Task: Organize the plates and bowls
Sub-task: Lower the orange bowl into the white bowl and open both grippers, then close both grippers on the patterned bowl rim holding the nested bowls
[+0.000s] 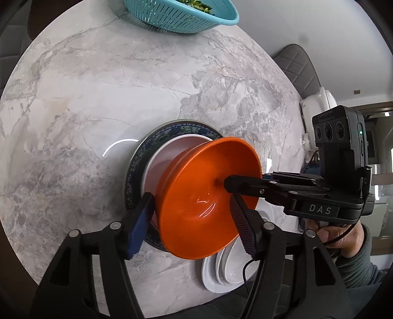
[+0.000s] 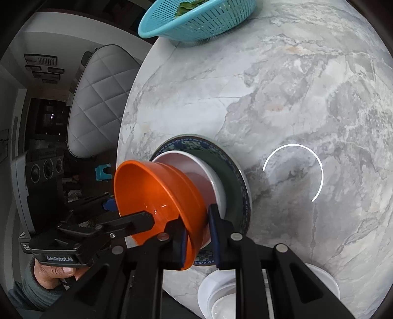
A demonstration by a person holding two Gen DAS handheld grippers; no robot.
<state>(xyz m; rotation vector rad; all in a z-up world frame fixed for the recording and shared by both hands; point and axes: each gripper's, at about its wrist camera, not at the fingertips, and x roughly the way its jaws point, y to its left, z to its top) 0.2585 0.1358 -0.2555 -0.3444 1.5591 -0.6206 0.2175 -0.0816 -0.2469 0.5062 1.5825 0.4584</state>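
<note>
An orange bowl [image 1: 196,196] is held tilted just above a white bowl [image 1: 162,159] that sits on a blue-rimmed dark plate [image 1: 172,130]. My left gripper [image 1: 189,218] straddles the orange bowl's near wall with its jaws apart, one finger outside and one inside. My right gripper [image 2: 197,235] is shut on the orange bowl [image 2: 157,193], pinching its rim. The white bowl [image 2: 196,171] and the plate [image 2: 233,181] show behind it. In the left wrist view the right gripper [image 1: 228,184] reaches in from the right.
A stack of white dishes [image 1: 228,267] sits at the near table edge; it also shows in the right wrist view [image 2: 221,294]. A teal colander [image 1: 181,14] with greens stands at the far edge of the marble table [image 1: 98,98]. Grey quilted chairs [image 2: 98,103] stand around the table.
</note>
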